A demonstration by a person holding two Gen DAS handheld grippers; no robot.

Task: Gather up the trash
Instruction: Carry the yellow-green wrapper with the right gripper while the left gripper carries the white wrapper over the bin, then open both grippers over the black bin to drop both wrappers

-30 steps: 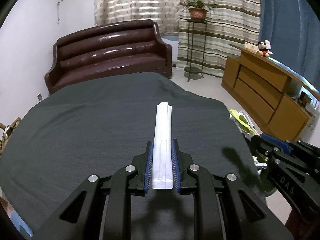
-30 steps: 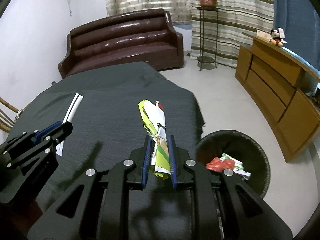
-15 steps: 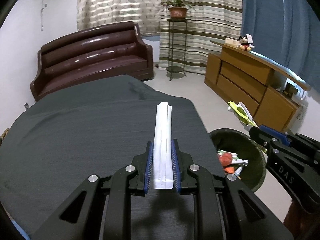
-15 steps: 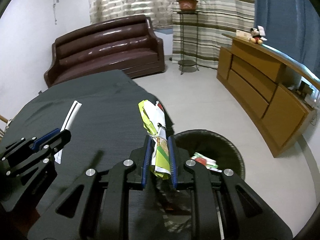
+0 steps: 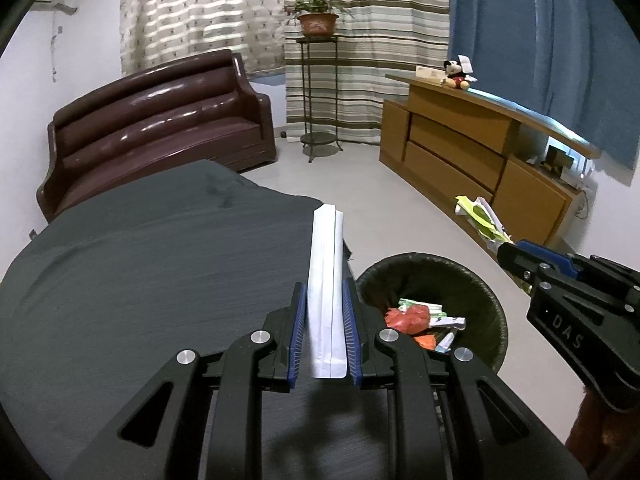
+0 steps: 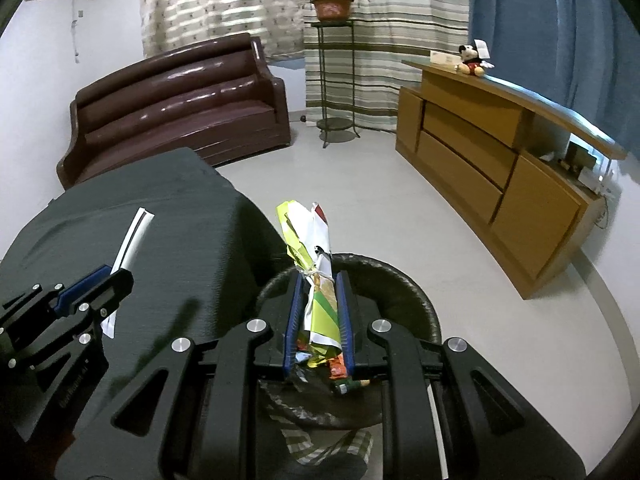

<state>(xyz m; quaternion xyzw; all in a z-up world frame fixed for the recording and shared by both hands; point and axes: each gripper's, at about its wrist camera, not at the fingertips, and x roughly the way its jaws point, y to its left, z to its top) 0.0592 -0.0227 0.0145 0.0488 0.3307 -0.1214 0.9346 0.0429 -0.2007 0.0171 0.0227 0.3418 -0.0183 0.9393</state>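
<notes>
Gripping a long folded white paper strip between its blue pads, the left hand-held gripper is hovering over the edge of the counter, which is draped in dark grey cloth. The strip is sticking straight forward, past the fingertips, toward the counter's far corner. Just to the right, on the pale floor, a round black trash bin is standing close against the counter's edge, already holding red, orange and white scraps.

The right hand-held gripper is clamping a crumpled yellow-green and white wrapper bundle, tied around its middle with a white string, and is hanging right above the bin, whose rim is showing on both sides of its fingers. In the left wrist view this gripper is coming in from the right, the bundle poking out ahead of it over the floor beyond the bin.

A brown sofa, a wooden sideboard and a plant stand are lining the room behind.
</notes>
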